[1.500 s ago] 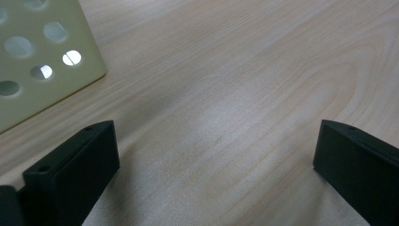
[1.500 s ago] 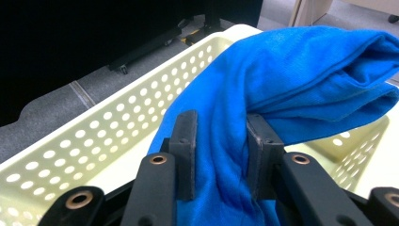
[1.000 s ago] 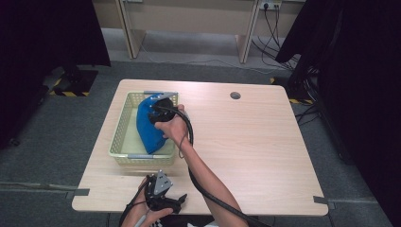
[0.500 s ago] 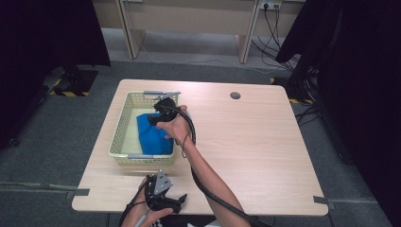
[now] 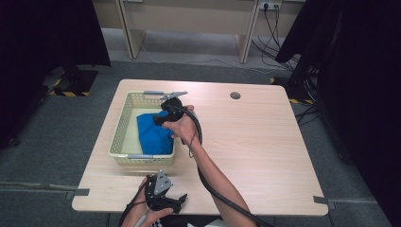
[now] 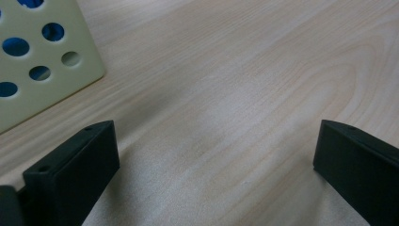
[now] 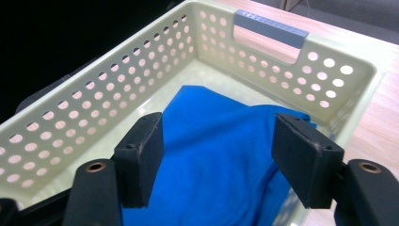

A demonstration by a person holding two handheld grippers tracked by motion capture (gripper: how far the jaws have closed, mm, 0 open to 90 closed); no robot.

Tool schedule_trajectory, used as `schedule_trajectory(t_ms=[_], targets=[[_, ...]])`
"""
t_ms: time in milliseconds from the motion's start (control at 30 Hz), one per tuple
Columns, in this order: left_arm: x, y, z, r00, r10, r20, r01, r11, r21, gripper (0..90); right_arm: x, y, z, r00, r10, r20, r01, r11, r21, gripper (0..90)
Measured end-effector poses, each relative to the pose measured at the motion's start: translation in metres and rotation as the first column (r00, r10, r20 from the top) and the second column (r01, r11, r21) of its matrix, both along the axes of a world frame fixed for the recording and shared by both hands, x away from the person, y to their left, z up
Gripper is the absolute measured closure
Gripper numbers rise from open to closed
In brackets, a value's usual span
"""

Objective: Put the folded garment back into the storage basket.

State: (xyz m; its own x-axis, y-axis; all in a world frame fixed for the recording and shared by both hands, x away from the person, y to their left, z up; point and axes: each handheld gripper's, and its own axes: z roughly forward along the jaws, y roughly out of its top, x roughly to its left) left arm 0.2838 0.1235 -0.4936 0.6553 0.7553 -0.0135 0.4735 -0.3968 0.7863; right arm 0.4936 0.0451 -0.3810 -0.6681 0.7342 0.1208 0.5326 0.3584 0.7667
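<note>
The blue cloth (image 5: 153, 135) is lying in the basket (image 5: 119, 137), bunched toward its right and near side, with bare basket floor showing to its left. In the right gripper view the cloth (image 7: 216, 155) is sagging loose below the jaws, draped against the near wall, so it is resting on the basket floor rather than hanging from anything.

The right gripper (image 5: 161, 118) is hovering just above the cloth, inside the basket's right edge. Its jaws have just been opening and are now standing about half apart, with the cloth beneath and between them but the pads (image 7: 141, 155) pressing on nothing. That looks like a release: the cloth is being let go so it stays in the basket.

The left gripper (image 5: 177, 201) is resting at the table's (image 5: 265, 142) near edge, just in front of the basket. Its jaws are spread wide over bare wood, holding nothing; it is probably waiting out of the way, since the drop needs one hand.

Compared with a second ago, the cloth is sitting lower and flatter: then it was standing tall in the right gripper's grip along the basket's right side. The left gripper is lying where it was.
</note>
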Motion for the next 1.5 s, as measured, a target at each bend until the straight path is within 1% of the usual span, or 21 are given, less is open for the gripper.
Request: schedule_trajectory(t_ms=[200, 300, 400, 433, 533, 767, 1200, 1333, 1500], targets=[[0.000, 0.000, 0.000, 1.0000, 0.000, 0.000, 0.000, 1.0000, -0.001, 0.0, -0.002, -0.011, 0.001, 1.0000, 0.003, 0.001, -0.003, 1.0000, -0.002, 28.7], [0.000, 0.000, 0.000, 1.0000, 0.000, 0.000, 0.000, 1.0000, -0.002, 0.0, -0.002, -0.018, 0.001, 1.0000, 0.001, 0.006, -0.001, 0.9999, 0.016, 25.6], [0.000, 0.000, 0.000, 1.0000, 0.000, 0.000, 0.000, 1.0000, -0.001, 0.0, -0.004, -0.024, 0.002, 0.9998, 0.014, 0.015, -0.015, 0.9999, 0.006, 23.4], [0.000, 0.000, 0.000, 1.0000, 0.000, 0.000, 0.000, 1.0000, -0.001, 0.0, -0.005, -0.027, 0.003, 0.9998, 0.016, 0.013, -0.016, 0.9998, 0.009, 22.6], [0.000, 0.000, 0.000, 1.0000, 0.001, 0.000, -0.001, 1.0000, -0.001, 0.0, -0.007, -0.036, 0.004, 0.9995, 0.016, 0.028, -0.016, 0.9998, 0.013, 20.4], [0.000, 0.000, 0.000, 1.0000, 0.001, 0.001, -0.001, 1.0000, -0.002, 0.0, -0.013, -0.053, 0.008, 0.9995, 0.014, 0.030, -0.015, 0.9993, 0.035, 16.5], [0.000, 0.000, 0.000, 1.0000, 0.002, 0.002, -0.002, 1.0000, -0.003, 0.0, -0.026, -0.085, 0.015, 0.9974, 0.021, 0.068, -0.025, 0.9980, 0.058, 14.8], [0.000, 0.000, 0.000, 1.0000, 0.002, 0.002, -0.002, 1.0000, -0.003, 0.0, -0.031, -0.093, 0.015, 0.9973, 0.029, 0.068, -0.033, 0.9973, 0.065, 14.7], [0.000, 0.000, 0.000, 1.0000, 0.003, 0.002, -0.003, 1.0000, -0.004, 0.0, -0.037, -0.102, 0.015, 0.9964, 0.031, 0.078, -0.036, 0.9966, 0.074, 14.7]])
